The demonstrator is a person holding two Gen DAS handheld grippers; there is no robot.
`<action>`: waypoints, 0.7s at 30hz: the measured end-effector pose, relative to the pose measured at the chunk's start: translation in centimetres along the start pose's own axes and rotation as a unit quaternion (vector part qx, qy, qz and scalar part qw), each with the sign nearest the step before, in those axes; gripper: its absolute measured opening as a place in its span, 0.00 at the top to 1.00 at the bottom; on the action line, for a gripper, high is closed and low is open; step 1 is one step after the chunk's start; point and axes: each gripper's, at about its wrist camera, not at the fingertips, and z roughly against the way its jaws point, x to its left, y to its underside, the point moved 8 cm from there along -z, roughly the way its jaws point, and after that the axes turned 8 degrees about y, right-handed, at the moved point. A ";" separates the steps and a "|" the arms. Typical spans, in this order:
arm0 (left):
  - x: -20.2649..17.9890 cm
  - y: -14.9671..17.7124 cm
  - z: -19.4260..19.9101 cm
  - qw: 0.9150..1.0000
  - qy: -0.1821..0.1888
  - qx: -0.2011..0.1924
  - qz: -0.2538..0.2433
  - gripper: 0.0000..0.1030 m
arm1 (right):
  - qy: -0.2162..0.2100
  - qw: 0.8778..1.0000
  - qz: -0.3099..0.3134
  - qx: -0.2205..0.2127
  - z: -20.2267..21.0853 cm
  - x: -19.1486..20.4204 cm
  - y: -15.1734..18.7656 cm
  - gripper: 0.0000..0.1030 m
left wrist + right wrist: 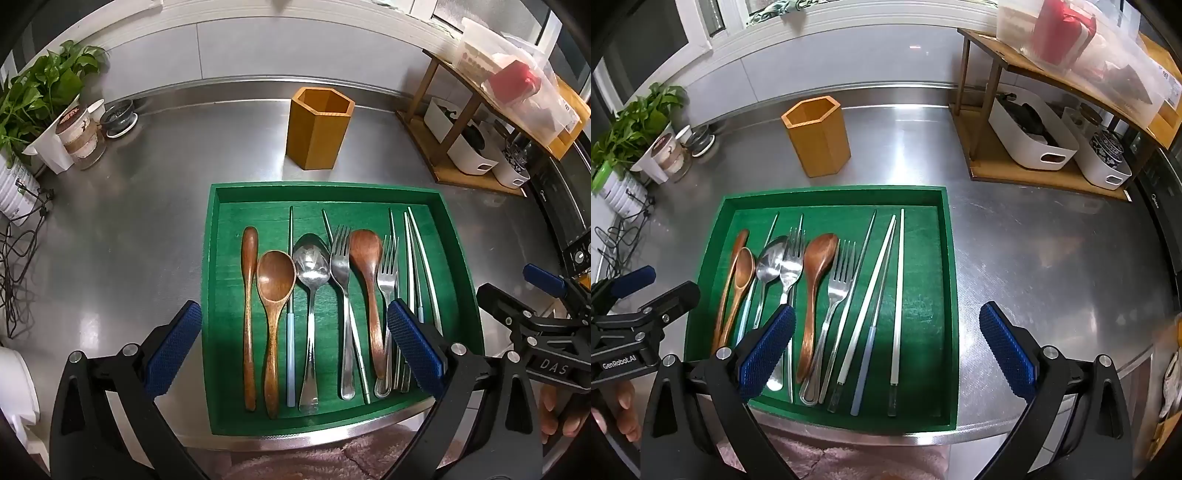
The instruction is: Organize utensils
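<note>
A green tray (218, 295) (947, 295) sits on the steel counter near its front edge. It holds wooden spoons (275, 280) (816, 266), a steel spoon (312, 266) (768, 266), forks (341, 266) (838, 284) and several chopsticks (424, 266) (899, 288), laid side by side. An empty hexagonal wooden holder (317, 129) (816, 136) stands behind the tray. My left gripper (295, 347) is open and empty above the tray's near half. My right gripper (886, 347) is open and empty above the tray's near right part.
Potted plants and cups (55, 122) (639, 147) stand at the back left, with cables (22, 258) beside them. A wooden shelf (480, 122) (1034, 122) with white bins stands at the back right. A pink cloth (314, 458) lies below the counter edge.
</note>
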 end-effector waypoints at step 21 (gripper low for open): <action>1.0 -0.3 -0.2 1.000 -0.002 0.007 0.009 0.08 | -0.002 1.000 0.013 0.002 -0.4 1.1 -0.6 0.04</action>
